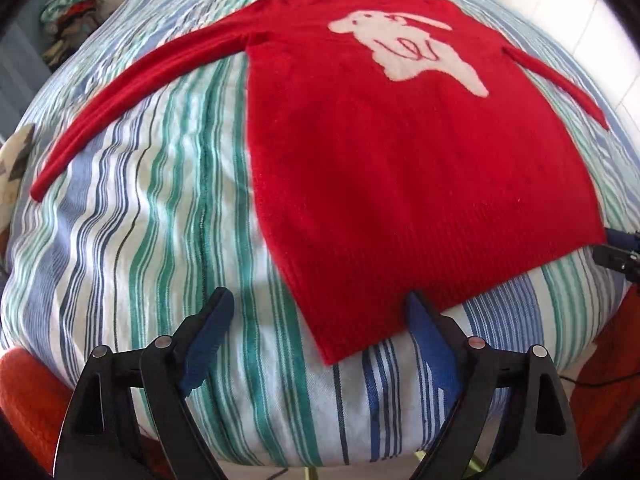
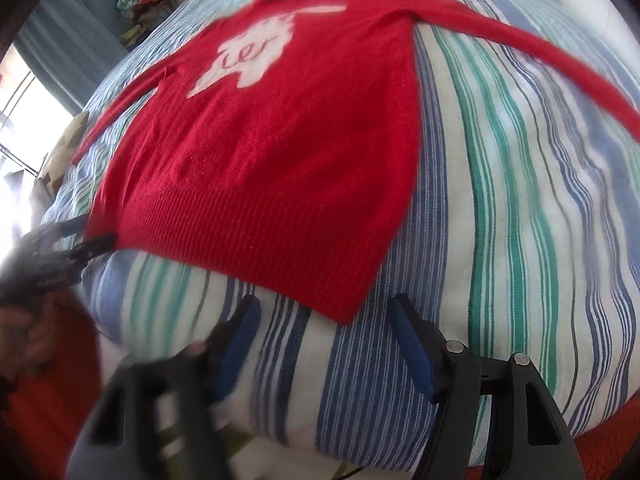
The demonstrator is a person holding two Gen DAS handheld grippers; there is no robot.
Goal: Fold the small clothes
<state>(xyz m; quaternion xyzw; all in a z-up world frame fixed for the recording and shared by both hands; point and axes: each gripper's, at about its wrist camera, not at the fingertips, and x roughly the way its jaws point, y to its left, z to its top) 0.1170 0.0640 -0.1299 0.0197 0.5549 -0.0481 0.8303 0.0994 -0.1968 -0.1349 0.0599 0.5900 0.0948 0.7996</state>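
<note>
A small red knit sweater point(image 1: 380, 152) with a white animal figure point(image 1: 408, 48) lies flat, face up, on a striped bedsheet point(image 1: 160, 208), both sleeves spread out. My left gripper point(image 1: 320, 300) is open just short of the hem's left corner, its right finger touching the ribbed hem edge. My right gripper point(image 2: 324, 308) is open at the hem's right corner point(image 2: 344, 312), empty. The sweater also shows in the right wrist view point(image 2: 280, 140). The left gripper point(image 2: 80, 240) shows there at the hem's far corner.
The striped sheet point(image 2: 500, 200) covers a rounded, padded surface. A heap of mixed clothes point(image 1: 68, 12) lies at the far left. Orange fabric point(image 1: 28, 392) shows below the near edge. A white wall point(image 1: 560, 0) stands at the far right.
</note>
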